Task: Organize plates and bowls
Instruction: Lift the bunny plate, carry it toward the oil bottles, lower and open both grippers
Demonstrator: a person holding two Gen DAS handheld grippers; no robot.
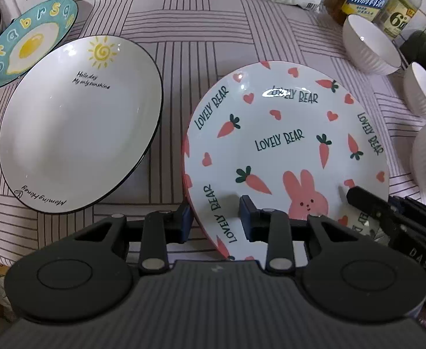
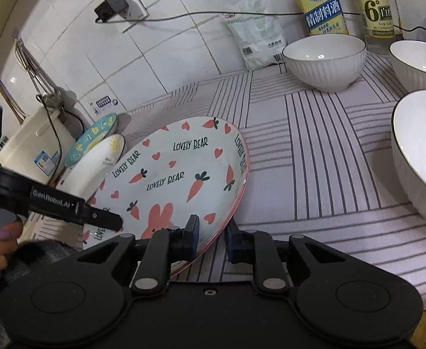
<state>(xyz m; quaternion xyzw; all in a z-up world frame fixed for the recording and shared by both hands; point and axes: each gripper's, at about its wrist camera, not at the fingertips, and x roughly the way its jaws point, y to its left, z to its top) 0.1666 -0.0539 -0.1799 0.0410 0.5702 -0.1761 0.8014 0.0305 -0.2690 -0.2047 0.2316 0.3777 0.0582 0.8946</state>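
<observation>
Over the bench, both tongs angle down. Left tongs and right tongs pinch the plate's rim.

Left wrist view looks steeply down, close over the carrot plate. Right wrist view faces it obliquely from the opposite rim; both share this plate.

My matte black plastic left gripper: blue pads, silver pivot screws, ribbed grey housing. My identical right gripper; beside it, dark fuzzy sleeve.
</observation>
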